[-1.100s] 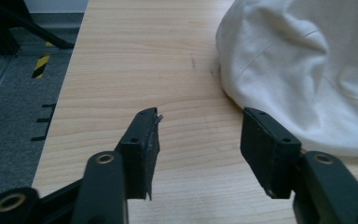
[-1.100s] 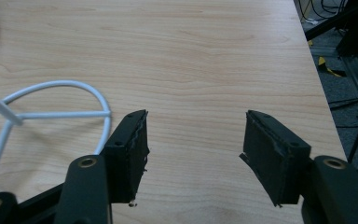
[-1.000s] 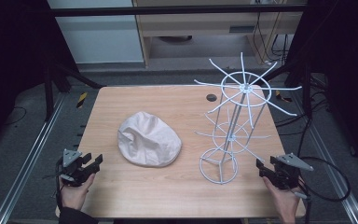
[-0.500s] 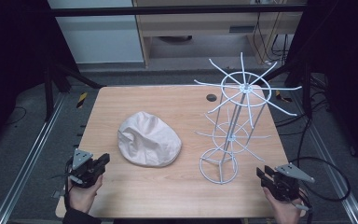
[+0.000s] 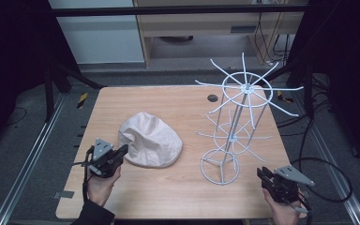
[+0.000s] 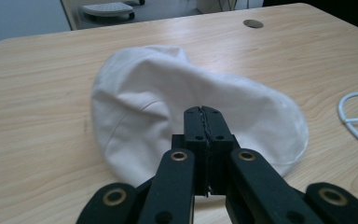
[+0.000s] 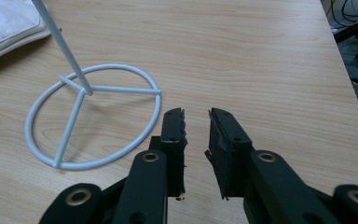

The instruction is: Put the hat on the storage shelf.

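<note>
A cream flat cap (image 5: 150, 139) (image 6: 168, 100) lies on the wooden table, left of centre. My left gripper (image 5: 121, 152) (image 6: 203, 111) is shut with nothing in it, its tips just at the cap's near left edge. A white wire rack (image 5: 236, 126) stands upright at the right, its round base ring (image 7: 91, 121) resting on the table. Near the front right corner, my right gripper (image 5: 261, 174) (image 7: 196, 116) stands open beside that ring, touching nothing.
The table (image 5: 178, 187) has a small dark cable hole (image 5: 212, 98) (image 6: 252, 23) near its far edge. Wire arms of the rack spread wide at the top (image 5: 244, 86). A black cable (image 5: 328, 173) trails off the right edge. Bare wood lies between the cap and the rack.
My left gripper has moved forward and right across the table up to the cap's edge. The right gripper has drifted slightly back toward the front edge.
</note>
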The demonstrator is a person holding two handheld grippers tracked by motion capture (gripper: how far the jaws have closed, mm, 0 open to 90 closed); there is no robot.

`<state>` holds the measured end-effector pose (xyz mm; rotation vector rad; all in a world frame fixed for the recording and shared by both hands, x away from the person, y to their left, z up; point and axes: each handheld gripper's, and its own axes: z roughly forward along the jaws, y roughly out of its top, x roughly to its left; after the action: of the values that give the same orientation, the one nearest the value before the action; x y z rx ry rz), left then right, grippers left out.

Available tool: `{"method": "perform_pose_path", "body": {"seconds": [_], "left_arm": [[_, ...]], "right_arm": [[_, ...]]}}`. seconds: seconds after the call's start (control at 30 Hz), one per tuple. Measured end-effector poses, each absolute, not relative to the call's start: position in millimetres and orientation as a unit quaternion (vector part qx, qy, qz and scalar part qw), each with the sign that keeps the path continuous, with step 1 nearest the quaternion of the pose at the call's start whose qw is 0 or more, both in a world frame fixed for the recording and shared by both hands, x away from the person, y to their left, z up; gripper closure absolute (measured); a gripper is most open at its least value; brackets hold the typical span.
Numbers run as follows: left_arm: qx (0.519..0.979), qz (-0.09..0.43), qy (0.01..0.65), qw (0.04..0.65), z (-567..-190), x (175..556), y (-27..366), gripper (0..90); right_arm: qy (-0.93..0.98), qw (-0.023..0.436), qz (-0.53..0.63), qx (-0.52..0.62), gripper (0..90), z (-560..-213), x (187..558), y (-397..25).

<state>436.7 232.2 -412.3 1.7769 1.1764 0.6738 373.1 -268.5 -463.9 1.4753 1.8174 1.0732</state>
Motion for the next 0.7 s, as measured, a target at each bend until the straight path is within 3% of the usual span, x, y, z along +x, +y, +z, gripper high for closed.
{"method": "perform_pose_path", "body": {"seconds": [0.3,0.7], "left_arm": [[0.722,0.240,0.459,0.458,-418.9,462.7,184.3,89.7],[0.734,0.243,0.449,0.447,-432.1,488.0,124.5,89.7]], "right_arm": [[0.682,0.279,0.399,0.545,82.4,-464.3,374.6,-267.3],[0.681,0.280,0.400,0.546,84.6,-465.4,375.6,-268.1]]}}
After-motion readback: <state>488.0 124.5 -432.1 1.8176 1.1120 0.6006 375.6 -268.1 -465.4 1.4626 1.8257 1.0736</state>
